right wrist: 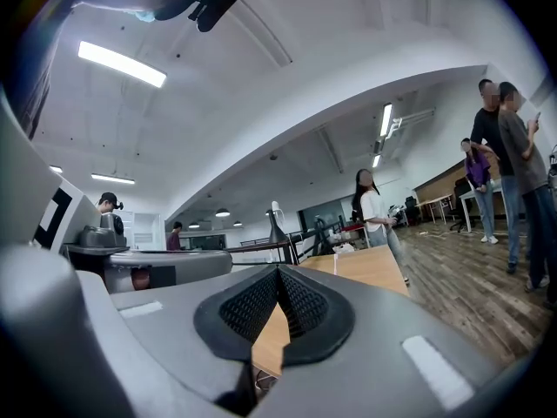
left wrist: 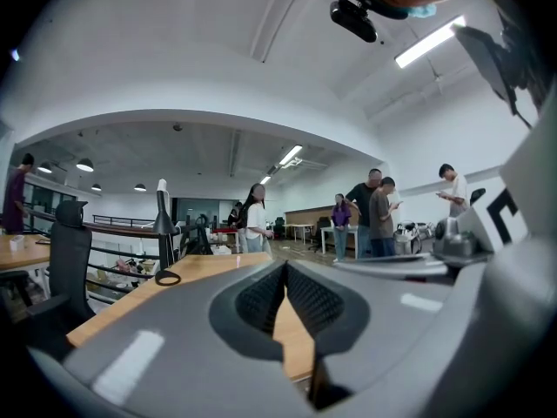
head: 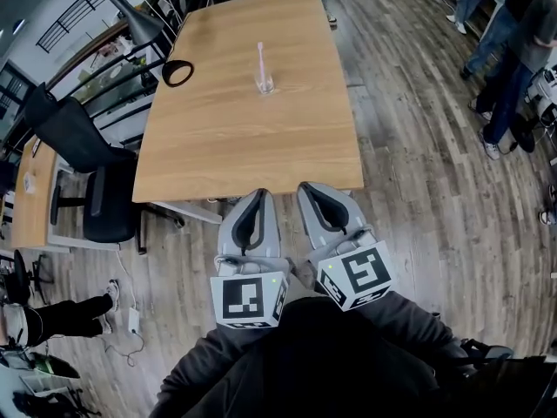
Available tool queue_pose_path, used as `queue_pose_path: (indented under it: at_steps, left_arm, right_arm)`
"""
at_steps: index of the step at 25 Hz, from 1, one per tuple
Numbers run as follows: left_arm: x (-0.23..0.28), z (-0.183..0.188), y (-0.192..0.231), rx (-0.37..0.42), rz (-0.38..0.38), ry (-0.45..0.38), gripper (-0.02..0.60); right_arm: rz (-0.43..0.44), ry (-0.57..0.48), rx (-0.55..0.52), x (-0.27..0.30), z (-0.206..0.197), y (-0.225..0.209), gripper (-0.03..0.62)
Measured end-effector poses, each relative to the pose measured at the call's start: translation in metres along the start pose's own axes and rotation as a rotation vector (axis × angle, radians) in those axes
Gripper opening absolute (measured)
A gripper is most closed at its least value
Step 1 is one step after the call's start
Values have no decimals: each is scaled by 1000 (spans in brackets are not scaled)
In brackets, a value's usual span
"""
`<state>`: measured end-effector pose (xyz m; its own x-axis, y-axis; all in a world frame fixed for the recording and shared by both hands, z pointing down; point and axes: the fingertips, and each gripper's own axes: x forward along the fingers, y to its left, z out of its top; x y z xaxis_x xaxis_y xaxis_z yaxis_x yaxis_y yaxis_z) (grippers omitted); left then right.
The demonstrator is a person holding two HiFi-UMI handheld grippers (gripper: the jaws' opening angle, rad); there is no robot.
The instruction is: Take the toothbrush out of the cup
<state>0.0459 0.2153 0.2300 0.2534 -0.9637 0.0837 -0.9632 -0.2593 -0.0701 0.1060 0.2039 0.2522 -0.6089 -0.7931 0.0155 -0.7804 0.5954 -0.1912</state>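
The table (head: 226, 146) is a long wooden top, and most of it is bare. Its near edge lies just in front of the two claws, while the left and right edges run away toward the far end. On the right a broad stretch of plank floor (head: 418, 172) lies open beside the table, with several people (head: 513, 59) standing well off past the far right corner. The left side is tighter: a black office chair (head: 83, 146) stands close by the near left corner, and a black ring-shaped object (head: 177, 73) sits right at the left edge, about level with the cup.

The clear cup (head: 265, 84) stands upright near the middle of the table, well away from every edge. The pink toothbrush (head: 259, 57) stands in it, its upper end rising above the rim. Bare wood lies between the cup and the near edge.

Both hands are held close to the body, sleeves dark, claws side by side and pointing level toward the far end. The left gripper (head: 258, 196) has its tips at the near edge, and the right gripper (head: 310, 190) sits just beside it, angled slightly inward. Both are well apart from the cup.

In its own view the left gripper (left wrist: 284, 266) has its jaws together at the tips with nothing between them. The right gripper (right wrist: 278, 273) is likewise closed and empty.
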Motion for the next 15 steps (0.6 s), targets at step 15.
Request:
queue_pose_path:
  at_steps: [15]
  left_arm:
    - [54,-23,57,-64,17,49,8]
  right_arm:
    - [-4,38,-4,76,-14,-13,1]
